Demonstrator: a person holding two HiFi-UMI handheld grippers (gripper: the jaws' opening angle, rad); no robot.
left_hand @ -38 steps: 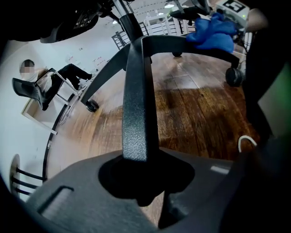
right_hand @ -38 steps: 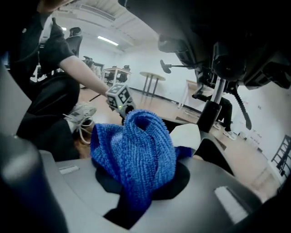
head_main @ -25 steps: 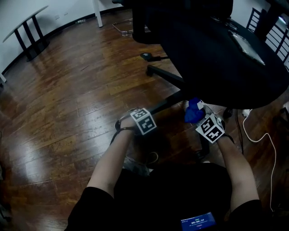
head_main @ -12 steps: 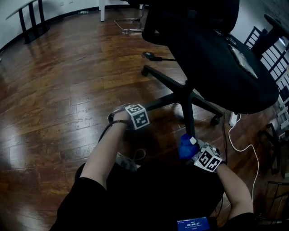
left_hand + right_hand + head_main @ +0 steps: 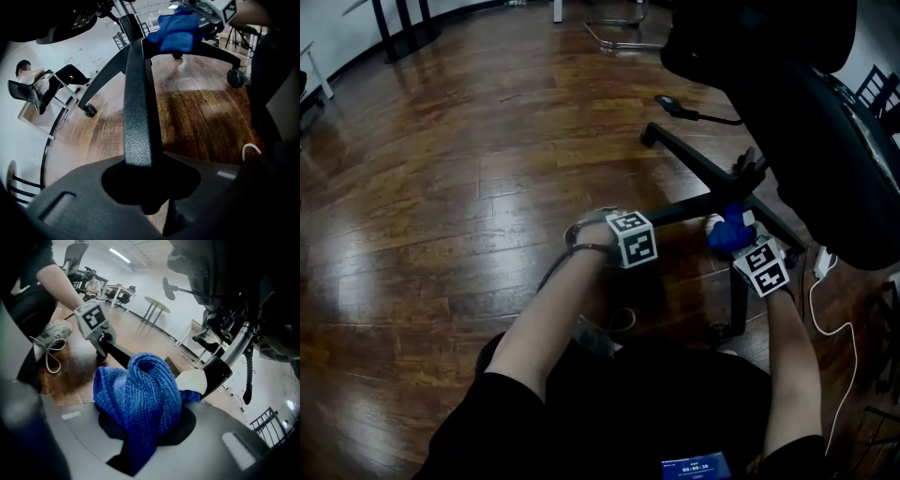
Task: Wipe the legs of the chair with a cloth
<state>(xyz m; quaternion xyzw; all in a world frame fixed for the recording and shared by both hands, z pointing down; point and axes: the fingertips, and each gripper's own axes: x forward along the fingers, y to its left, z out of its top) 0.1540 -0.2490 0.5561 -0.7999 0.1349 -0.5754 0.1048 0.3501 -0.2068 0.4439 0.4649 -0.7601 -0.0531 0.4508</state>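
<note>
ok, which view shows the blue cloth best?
Right gripper view: the cloth fills the middle, weave clear, pinched in the right tool. Left gripper view shows it small at the top. Head view gives only a blue patch.

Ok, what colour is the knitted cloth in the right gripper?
Blue, a ribbed knit cloth; clearest in the right gripper view.
</note>
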